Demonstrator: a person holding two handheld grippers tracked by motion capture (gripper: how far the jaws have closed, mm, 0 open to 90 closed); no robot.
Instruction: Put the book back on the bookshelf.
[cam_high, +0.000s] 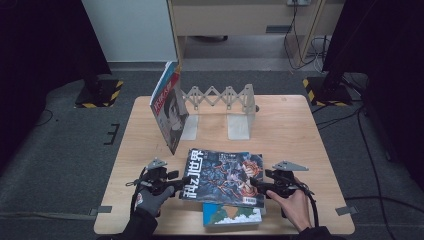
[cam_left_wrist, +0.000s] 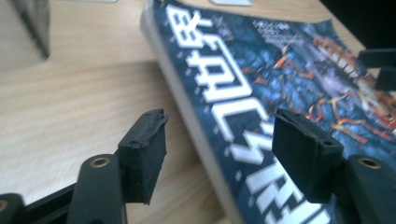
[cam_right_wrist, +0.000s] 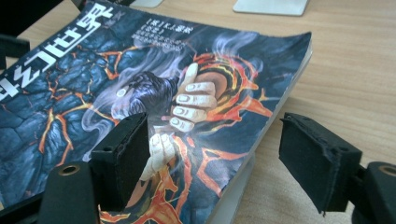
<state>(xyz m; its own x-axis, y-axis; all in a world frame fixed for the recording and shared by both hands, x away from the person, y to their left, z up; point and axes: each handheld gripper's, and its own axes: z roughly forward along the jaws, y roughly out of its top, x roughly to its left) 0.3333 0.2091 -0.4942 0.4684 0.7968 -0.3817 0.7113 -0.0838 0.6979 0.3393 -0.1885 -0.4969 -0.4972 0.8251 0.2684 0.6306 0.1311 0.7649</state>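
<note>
Dark lava-cover magazine (cam_high: 224, 177) lies flat at front centre of light wooden table (cam_high: 290, 130), on top of blue-green illustrated book (cam_high: 231, 215). Grey metal accordion book rack (cam_high: 220, 100) behind it; glossy portrait-cover magazine (cam_high: 169, 107) leans at rack's left end.

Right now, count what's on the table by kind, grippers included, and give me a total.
Magazines or books: 3, the dark lava-cover magazine, the blue book under it, the leaning magazine
Folding metal rack: 1
Grippers: 2, left gripper, right gripper
Total: 6

Dark lava-cover magazine (cam_high: 224, 176) flat atop stack
</note>
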